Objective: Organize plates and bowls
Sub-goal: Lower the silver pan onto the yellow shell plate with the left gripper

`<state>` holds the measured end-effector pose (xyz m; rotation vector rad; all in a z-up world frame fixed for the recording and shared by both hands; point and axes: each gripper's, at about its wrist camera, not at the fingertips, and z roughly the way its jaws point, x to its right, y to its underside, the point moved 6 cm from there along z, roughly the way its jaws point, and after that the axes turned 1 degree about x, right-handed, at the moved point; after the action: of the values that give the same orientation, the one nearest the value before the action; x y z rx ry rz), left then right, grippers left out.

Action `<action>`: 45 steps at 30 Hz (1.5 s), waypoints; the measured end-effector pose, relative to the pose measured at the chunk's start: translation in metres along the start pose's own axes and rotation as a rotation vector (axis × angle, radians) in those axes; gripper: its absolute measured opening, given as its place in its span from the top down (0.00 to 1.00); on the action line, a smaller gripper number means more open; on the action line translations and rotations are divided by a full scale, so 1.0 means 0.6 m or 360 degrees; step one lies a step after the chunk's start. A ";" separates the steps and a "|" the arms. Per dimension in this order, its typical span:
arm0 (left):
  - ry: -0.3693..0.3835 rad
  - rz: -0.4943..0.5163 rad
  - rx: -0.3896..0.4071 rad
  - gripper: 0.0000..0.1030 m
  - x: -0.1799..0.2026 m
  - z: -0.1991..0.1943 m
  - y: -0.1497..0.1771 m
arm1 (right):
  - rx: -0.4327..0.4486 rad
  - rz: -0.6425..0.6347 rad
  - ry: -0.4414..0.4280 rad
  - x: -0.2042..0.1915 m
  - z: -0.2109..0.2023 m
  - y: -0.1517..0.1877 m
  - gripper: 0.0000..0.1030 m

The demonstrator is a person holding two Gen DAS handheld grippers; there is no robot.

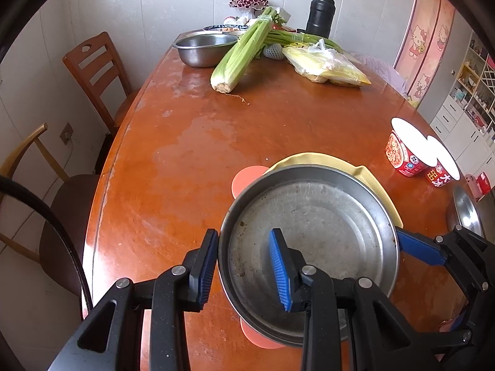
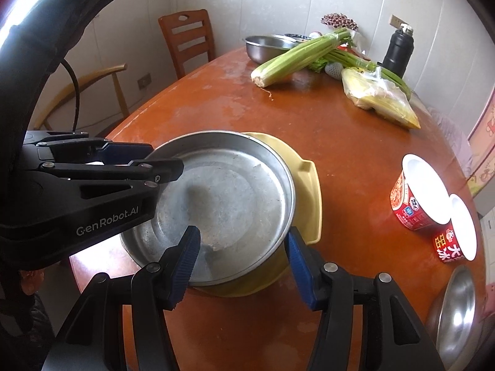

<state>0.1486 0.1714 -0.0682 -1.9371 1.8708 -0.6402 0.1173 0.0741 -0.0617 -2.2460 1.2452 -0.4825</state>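
With your left gripper [image 1: 244, 270] pinching the steel pan's [image 1: 315, 225] rim and right gripper [image 2: 239, 266] spread astride it, a careless lift could tip it off the yellow plate [image 2: 309, 191] beneath.

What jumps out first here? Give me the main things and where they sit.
A scuffed steel pan at the near edge of the orange-brown table lies on a yellow tray, its rim pinched by the left hand-held gripper; the right hand-held gripper straddles the opposite rim. Celery lies at the far end, two red cups to the right.
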 end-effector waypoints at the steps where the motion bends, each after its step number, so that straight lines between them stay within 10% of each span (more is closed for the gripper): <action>1: 0.0002 -0.0002 -0.0001 0.67 0.001 0.001 0.000 | 0.0005 -0.0002 0.0007 0.001 -0.001 0.000 0.43; 45: 0.0143 -0.0166 0.0014 0.47 -0.027 -0.013 0.016 | 0.0040 0.0337 -0.0103 0.088 -0.050 0.016 0.43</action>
<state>0.1363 0.1874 -0.0682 -2.0426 1.8252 -0.7778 0.1217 0.0162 -0.0405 -2.0623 1.4154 -0.3404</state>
